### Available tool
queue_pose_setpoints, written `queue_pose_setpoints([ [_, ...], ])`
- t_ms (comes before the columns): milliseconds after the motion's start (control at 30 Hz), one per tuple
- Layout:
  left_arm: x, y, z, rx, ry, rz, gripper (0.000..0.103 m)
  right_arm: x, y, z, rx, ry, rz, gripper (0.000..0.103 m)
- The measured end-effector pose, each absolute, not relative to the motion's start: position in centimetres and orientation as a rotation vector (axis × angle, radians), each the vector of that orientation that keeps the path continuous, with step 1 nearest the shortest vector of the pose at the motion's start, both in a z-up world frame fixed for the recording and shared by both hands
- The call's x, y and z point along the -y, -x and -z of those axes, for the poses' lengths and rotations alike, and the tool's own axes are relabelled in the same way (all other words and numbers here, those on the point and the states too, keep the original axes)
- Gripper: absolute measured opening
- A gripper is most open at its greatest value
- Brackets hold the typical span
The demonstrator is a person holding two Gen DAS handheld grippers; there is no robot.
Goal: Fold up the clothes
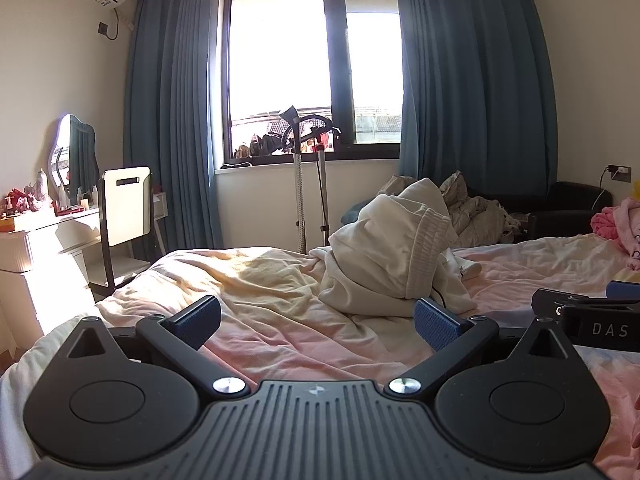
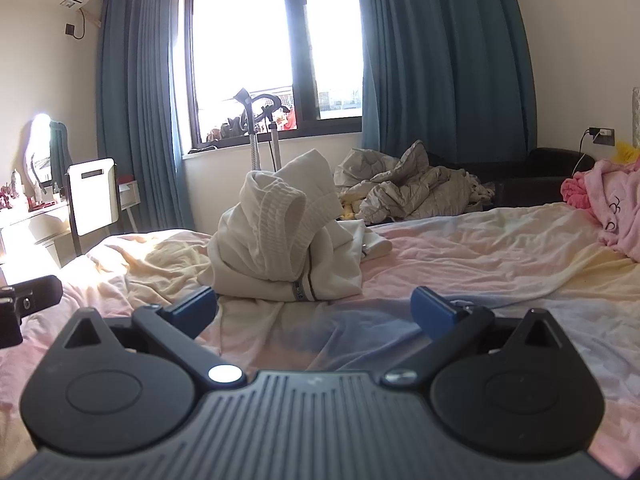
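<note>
A crumpled cream sweatshirt (image 1: 384, 252) with a ribbed cuff or hem lies heaped on the bed; it also shows in the right wrist view (image 2: 280, 240). My left gripper (image 1: 320, 324) is open and empty, just short of the heap, low over the pink and yellow sheet (image 1: 248, 280). My right gripper (image 2: 316, 312) is open and empty, also just in front of the heap. The right gripper shows at the right edge of the left wrist view (image 1: 588, 316). The left gripper shows at the left edge of the right wrist view (image 2: 28, 300).
A grey crumpled quilt (image 2: 412, 188) lies beyond the bed by a black armchair (image 2: 536, 176). Pink clothing (image 2: 612, 200) is piled at the right. A garment steamer stand (image 1: 304, 168), a white chair (image 1: 124, 208) and a dressing table (image 1: 36, 240) stand near the window.
</note>
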State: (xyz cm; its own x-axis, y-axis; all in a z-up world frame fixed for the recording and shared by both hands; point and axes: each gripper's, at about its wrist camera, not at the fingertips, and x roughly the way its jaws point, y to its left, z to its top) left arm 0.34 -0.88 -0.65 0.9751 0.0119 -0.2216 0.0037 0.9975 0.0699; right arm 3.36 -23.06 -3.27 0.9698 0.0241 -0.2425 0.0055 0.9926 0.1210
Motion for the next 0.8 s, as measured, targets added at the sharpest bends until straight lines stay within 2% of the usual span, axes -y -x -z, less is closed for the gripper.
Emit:
queue_pose_setpoints([
  [567,0.5,-1.1,1.5,-0.236,-0.074,-0.02,0.103,23.3,-4.6,3.0,-0.201,-0.11,-0.03,0.103],
  [800,1.3,-2.5,2.3,-0.241,-0.125,-0.016,0.103,25.5,-6.6,1.1,-0.261,-0.113,-0.022,0.103],
])
